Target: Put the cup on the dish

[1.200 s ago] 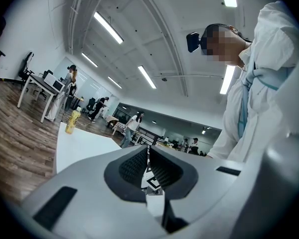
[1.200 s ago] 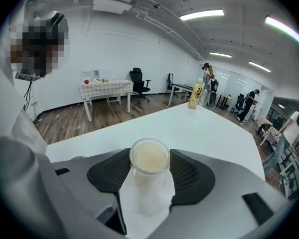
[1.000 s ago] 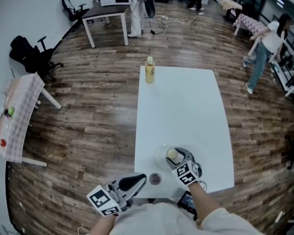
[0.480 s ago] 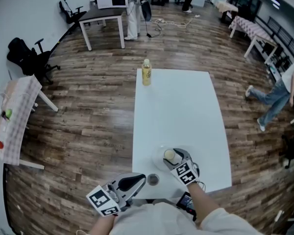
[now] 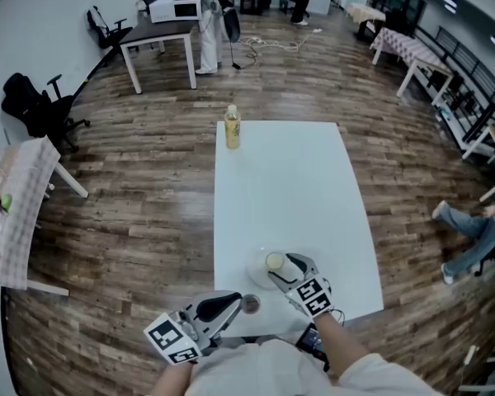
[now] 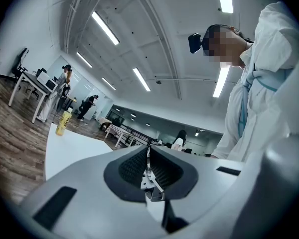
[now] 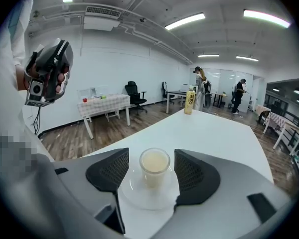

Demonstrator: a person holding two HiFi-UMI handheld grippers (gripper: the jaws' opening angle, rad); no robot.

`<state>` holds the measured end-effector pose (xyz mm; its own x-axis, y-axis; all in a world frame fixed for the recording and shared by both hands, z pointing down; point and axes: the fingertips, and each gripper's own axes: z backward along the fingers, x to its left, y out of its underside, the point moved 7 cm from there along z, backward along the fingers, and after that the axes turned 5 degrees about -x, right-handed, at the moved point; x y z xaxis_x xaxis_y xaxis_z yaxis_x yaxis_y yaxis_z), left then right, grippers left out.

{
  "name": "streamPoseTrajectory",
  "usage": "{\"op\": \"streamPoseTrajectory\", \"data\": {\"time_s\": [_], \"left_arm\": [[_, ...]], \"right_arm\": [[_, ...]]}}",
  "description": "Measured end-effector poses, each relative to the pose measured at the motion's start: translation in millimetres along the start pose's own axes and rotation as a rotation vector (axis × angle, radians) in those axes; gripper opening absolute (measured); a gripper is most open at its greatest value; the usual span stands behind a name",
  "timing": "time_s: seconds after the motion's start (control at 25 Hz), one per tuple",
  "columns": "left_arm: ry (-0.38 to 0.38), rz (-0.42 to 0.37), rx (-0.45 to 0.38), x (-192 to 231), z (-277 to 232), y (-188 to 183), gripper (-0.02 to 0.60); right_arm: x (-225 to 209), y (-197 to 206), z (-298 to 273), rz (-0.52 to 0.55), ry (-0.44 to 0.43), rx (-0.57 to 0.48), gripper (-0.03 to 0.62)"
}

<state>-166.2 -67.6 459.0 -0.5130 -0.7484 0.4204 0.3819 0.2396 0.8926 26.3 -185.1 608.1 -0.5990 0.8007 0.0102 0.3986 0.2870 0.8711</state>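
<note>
Left gripper [image 6: 148, 156] jaws pressed together, nothing in them, at near edge of counter [image 5: 280, 180]. Cup [image 7: 155, 164] upright on dish [image 7: 139, 192] near the counter's front. Right gripper [image 7: 149, 173] jaws wide, just been opening, either side of cup, pads clear of it.

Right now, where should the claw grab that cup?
Grab the cup by its round side wall, above the rim of the dish. Come from the near edge of the table, squeezing left and right: it stands upright with an open top, so keep it level.
</note>
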Motion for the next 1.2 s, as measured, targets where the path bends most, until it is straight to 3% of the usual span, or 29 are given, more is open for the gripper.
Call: {"op": "streamPoseTrajectory", "data": {"time_s": [1.2], "left_arm": [[0.156,-0.003,0.053,-7,-40,5,0.005]], "right_arm": [[24,-42,90,-0.091,0.052,-0.262,0.281]]}}
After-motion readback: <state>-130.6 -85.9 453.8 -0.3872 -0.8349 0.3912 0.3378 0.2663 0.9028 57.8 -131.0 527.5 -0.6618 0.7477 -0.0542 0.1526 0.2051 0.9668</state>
